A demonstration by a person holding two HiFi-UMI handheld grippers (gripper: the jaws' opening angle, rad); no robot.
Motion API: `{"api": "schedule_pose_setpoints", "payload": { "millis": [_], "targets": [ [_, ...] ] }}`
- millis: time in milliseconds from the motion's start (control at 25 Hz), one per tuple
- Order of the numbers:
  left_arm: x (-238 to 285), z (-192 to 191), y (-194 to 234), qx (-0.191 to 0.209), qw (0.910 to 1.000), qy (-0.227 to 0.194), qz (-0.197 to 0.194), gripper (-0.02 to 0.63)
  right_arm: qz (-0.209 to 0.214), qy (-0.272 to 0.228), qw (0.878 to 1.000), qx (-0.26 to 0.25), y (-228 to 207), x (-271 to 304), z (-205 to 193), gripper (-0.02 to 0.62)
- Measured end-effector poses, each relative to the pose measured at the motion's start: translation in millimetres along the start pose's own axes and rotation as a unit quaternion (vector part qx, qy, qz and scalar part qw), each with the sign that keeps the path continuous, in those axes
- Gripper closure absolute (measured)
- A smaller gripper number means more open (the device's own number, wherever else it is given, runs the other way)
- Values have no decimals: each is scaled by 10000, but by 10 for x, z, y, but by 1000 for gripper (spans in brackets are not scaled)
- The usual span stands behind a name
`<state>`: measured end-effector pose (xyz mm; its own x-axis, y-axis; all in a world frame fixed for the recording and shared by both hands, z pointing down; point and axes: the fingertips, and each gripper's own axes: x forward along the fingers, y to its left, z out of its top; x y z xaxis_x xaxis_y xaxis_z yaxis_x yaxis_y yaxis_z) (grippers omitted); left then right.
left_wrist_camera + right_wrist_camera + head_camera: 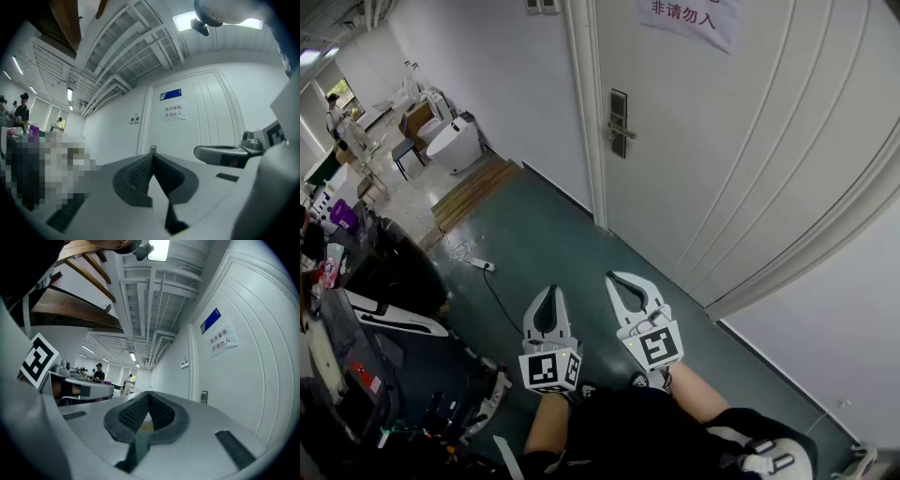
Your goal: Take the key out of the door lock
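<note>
On the door (pixel 750 141), the lock (pixel 619 122) carries a key too small to make out, well apart from the left gripper (pixel 552 290) and right gripper (pixel 613 277), both low over the floor (pixel 534 234), jaws pressed together, empty.

head view: steeply down, door (pixel 750 141) ahead | both gripper views: angled up toward same door, well back

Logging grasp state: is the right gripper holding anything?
No, the right gripper has its jaws closed tip to tip with nothing between them.
</note>
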<state>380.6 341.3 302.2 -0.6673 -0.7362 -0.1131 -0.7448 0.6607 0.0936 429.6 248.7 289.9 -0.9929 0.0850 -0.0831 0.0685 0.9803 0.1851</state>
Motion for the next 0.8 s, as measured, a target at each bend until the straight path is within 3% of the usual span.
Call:
{"api": "schedule_pose_setpoints", "payload": {
  "millis": [480, 600, 800],
  "targets": [
    [-27, -68, -2, -20, 10000, 78, -40, 583, 114, -161, 9991, 376, 84, -5, -4, 589],
    [-51, -98, 43, -38, 9999, 117, -7, 583, 365, -58, 9975, 609, 197, 44, -74, 486],
    [-134, -176, 151, -107, 9998, 174, 49, 583, 489, 55, 9955, 807, 343, 82, -154, 423]
  ]
}}
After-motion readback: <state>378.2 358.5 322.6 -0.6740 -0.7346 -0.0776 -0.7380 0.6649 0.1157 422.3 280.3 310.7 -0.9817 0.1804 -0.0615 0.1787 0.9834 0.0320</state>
